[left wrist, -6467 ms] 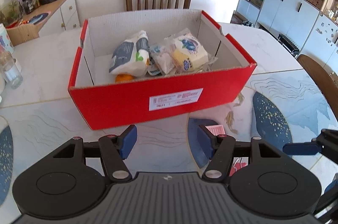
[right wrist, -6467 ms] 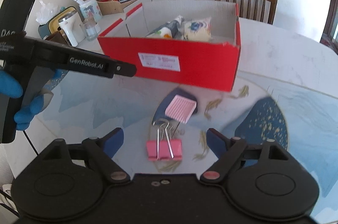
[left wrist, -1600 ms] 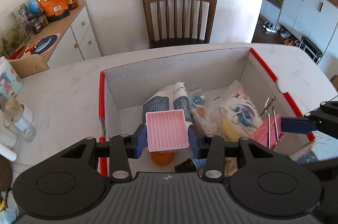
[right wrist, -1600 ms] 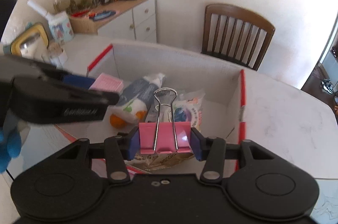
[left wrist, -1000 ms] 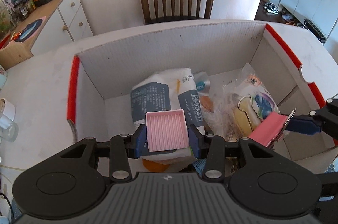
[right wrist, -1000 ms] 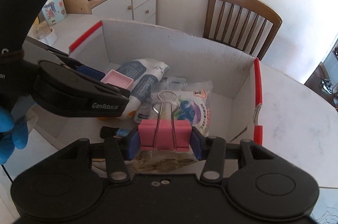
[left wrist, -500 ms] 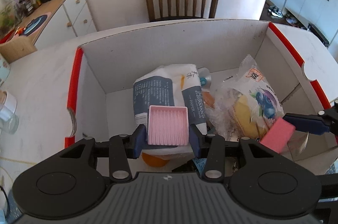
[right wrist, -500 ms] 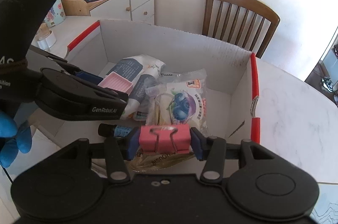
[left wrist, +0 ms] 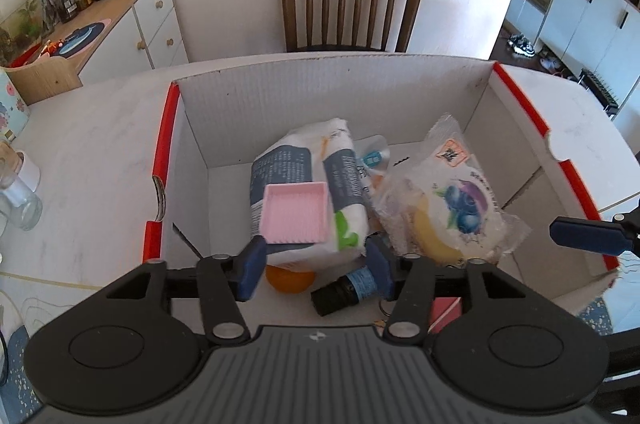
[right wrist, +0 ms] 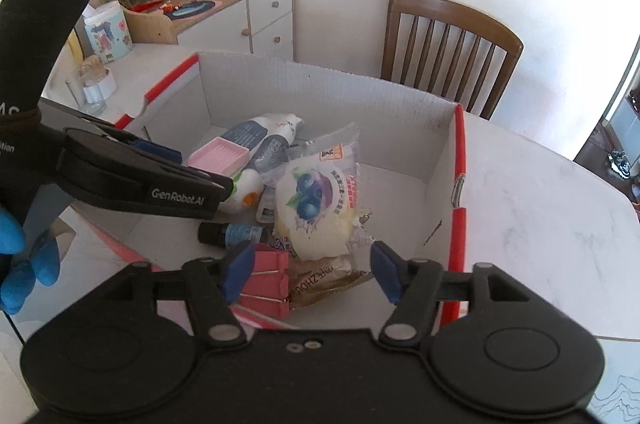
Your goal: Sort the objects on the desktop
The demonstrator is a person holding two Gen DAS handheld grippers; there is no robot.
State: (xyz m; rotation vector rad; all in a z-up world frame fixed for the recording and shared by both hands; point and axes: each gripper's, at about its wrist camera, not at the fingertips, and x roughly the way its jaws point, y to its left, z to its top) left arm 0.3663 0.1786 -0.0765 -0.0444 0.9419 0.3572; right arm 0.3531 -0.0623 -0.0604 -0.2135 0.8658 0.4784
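Note:
The red cardboard box [left wrist: 163,148] with white inside walls [right wrist: 460,160] stands on the table. My left gripper [left wrist: 313,269] is open above its near edge. The pink ribbed tray [left wrist: 297,213] lies free on the grey-and-white bag [left wrist: 304,164], just beyond the fingertips; it also shows in the right wrist view [right wrist: 218,154]. My right gripper [right wrist: 313,274] is open over the box. The pink binder clip [right wrist: 266,282] lies in the box beside the left fingertip [right wrist: 239,272], and shows in the left wrist view [left wrist: 446,308].
The box also holds a blueberry bread packet [left wrist: 452,208], a dark bottle with a blue label [right wrist: 232,233] and an orange [left wrist: 290,280]. A wooden chair [left wrist: 352,4] stands behind the table. A glass [left wrist: 18,200] stands at the left. A sideboard [right wrist: 240,12] carries jars.
Both grippers have opened. The pink tray has dropped from my left gripper onto the bag. The binder clip has dropped from my right gripper into the box.

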